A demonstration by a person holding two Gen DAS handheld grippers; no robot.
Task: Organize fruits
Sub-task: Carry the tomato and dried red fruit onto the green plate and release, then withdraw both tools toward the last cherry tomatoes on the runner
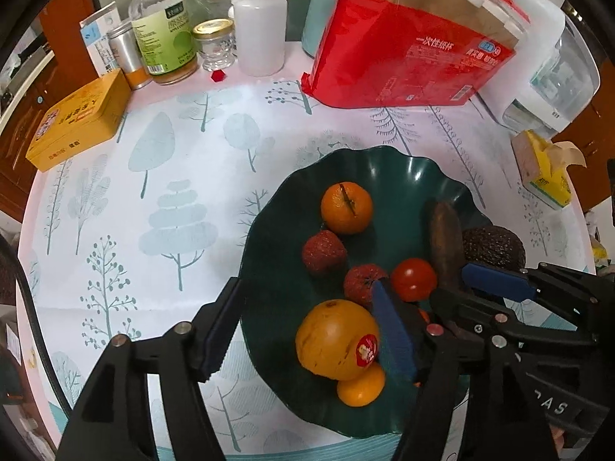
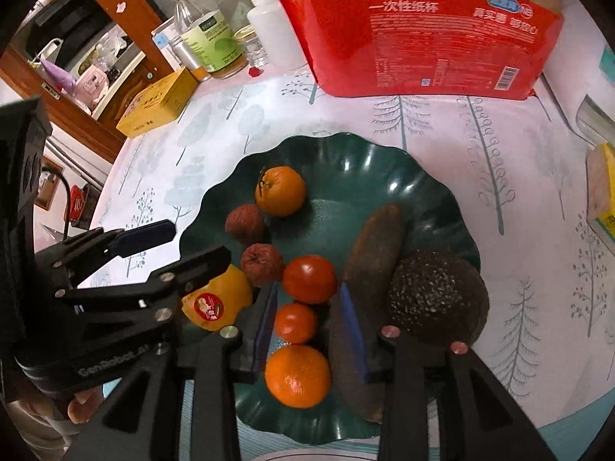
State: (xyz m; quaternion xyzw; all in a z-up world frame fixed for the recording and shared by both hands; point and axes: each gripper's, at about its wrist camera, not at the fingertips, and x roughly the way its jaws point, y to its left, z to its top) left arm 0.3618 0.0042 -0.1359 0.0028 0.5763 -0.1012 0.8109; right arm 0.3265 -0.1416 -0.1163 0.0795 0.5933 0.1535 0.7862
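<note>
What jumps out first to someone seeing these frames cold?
The dark green scalloped plate at table centre, loaded with fruit: oranges, a tomato, a dark avocado at its right edge. Both grippers hang open over its near side, the left gripper around a stickered yellow fruit, the right gripper astride a small orange fruit. Behind stands a big red package.

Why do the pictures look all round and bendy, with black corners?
Left wrist view: the fisheye lens curves the table edge and blackens the corners, while the green plate gleams with glare. Right wrist view: the same bending tilts the red package; the fruit stays sharp.
</note>
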